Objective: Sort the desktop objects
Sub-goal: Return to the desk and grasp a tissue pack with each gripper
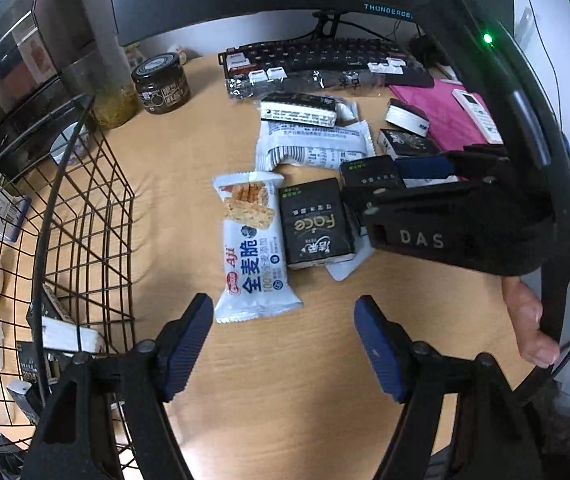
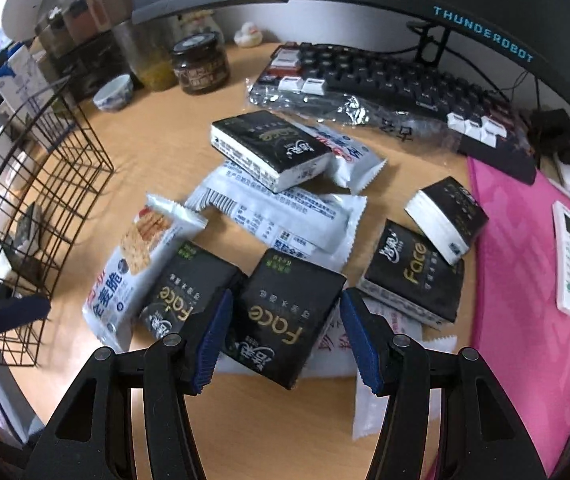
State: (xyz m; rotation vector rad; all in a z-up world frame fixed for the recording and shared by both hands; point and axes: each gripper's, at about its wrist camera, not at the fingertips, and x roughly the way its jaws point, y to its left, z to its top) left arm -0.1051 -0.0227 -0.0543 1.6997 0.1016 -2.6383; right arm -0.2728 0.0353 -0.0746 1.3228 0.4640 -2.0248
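Black "Face" tissue pack (image 2: pixel 285 316) lies flat on the counter (image 2: pixel 245 420) at 6 o'clock in the right wrist view, in the pile's front row, sitting between the right tongs (image 2: pixel 285 340); blue pads apart, flanking its near end, no clear press on either side, so not gripped yet. A second black pack (image 2: pixel 189 288) touches it at 9 o'clock, a third (image 2: pixel 413 276) near at 2 o'clock, white snack wrappers under and behind. Left tongs (image 1: pixel 283 346) apart and empty, hanging over bare counter with the whole-wheat cracker pack (image 1: pixel 251 248) just beyond the tips at 12 o'clock. Wire basket (image 1: pixel 85 216) at 9 o'clock already holds a few items, so it's likely the sorting bin. Step in hand, my read: right side lining up a pick on the tissue pack, left lining up on the cracker pack. Next move needs the right pads lowered and centred on the pack's long edges without snagging its neighbour, then squeezed; left needs to advance to straddle the wrapper.
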